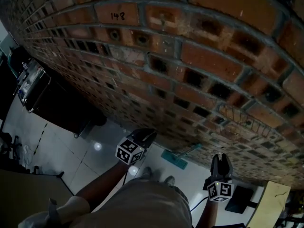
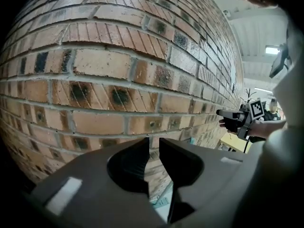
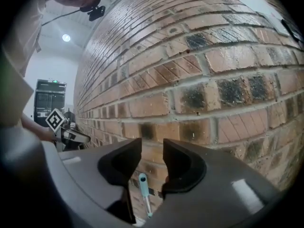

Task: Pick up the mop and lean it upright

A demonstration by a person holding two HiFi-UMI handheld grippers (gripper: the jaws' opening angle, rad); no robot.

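Mop (image 1: 178, 157) is leaning against brick wall (image 1: 190, 56); its likely light, stiff handle (image 3: 145, 196), the natural hold, is showing ungripped between right tool's (image 3: 152, 148) parted jaws; left tool (image 2: 154, 144) narrowly parted, empty.

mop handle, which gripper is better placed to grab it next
Right: the mop handle lines up, untouched, between the open jaws of the right gripper. The left gripper faces mostly brick wall.

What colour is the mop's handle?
Light teal; the mop handle shows best in the right gripper view.
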